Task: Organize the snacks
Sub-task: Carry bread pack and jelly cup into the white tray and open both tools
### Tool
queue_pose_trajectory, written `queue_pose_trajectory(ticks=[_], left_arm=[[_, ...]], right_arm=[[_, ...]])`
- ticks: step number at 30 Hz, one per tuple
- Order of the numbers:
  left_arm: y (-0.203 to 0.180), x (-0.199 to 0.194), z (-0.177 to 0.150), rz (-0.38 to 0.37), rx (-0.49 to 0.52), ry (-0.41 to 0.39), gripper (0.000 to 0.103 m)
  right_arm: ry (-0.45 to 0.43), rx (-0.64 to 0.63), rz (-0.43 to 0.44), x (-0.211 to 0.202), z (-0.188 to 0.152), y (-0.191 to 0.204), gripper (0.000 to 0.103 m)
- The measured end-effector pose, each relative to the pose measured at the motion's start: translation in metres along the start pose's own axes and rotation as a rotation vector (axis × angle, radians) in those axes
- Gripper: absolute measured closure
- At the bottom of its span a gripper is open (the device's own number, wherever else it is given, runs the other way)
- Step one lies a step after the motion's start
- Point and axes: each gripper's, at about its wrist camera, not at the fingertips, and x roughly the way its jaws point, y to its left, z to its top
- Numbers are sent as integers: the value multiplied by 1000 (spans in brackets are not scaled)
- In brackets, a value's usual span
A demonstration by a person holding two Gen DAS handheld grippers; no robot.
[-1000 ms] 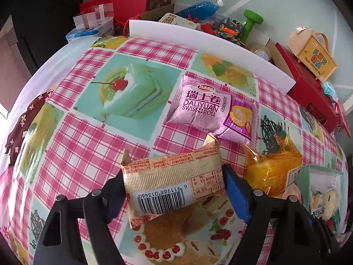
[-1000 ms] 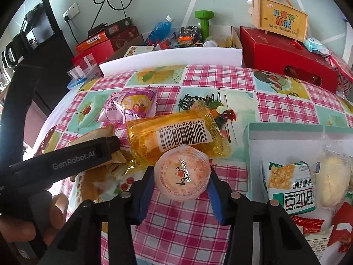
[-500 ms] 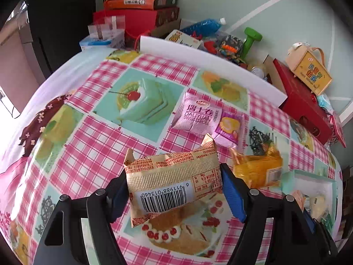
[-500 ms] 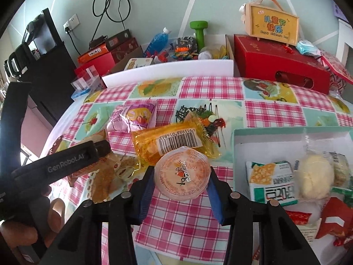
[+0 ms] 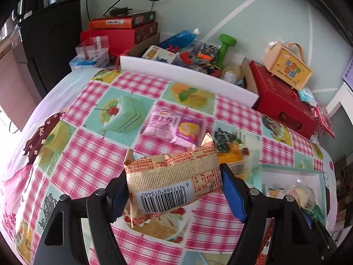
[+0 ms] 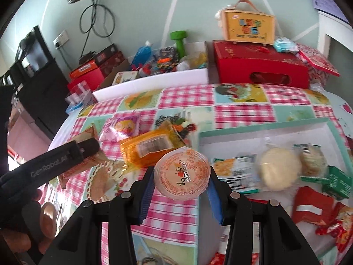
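My left gripper (image 5: 174, 190) is shut on a tan wrapped cake packet (image 5: 172, 178) with a barcode, held above the checked tablecloth (image 5: 88, 154). My right gripper (image 6: 181, 181) is shut on a round orange jelly cup (image 6: 182, 173), held above the left edge of a mint-rimmed white box (image 6: 264, 124) with several snacks inside. A pink Swiss roll packet (image 5: 172, 124) and an orange packet (image 6: 150, 149) lie on the cloth. The left gripper also shows in the right wrist view (image 6: 86, 148).
A white foam strip (image 5: 187, 77) runs along the table's far edge. Behind it stand a red box (image 6: 260, 66), a yellow toy case (image 6: 249, 27), a green dumbbell (image 6: 179, 42), a blue bottle (image 6: 142, 54) and stacked red boxes (image 5: 119, 33).
Both grippers have risen higher above the table with their snacks. The right gripper has also shifted right, toward the white box.
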Motion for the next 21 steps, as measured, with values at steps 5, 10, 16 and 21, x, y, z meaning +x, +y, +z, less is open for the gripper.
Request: queue_pose_trajectory(ticks=[5,10,16,21], left_arm=[[-26,-7,0,-49,37,3,27],[-58,-10,-2,-90,98,13,27],[-99,-14,-10,-138,179,21,27],[-129,-19,-19,-182,243,30,27]], right_arm=[[-25,66,-61,-18,5,-33,55],[-58,146,-119,-35,9,-71,55],[-75,223,-154,-47,7,-107,55],[-81,290,-185,-54,4,-137,55]])
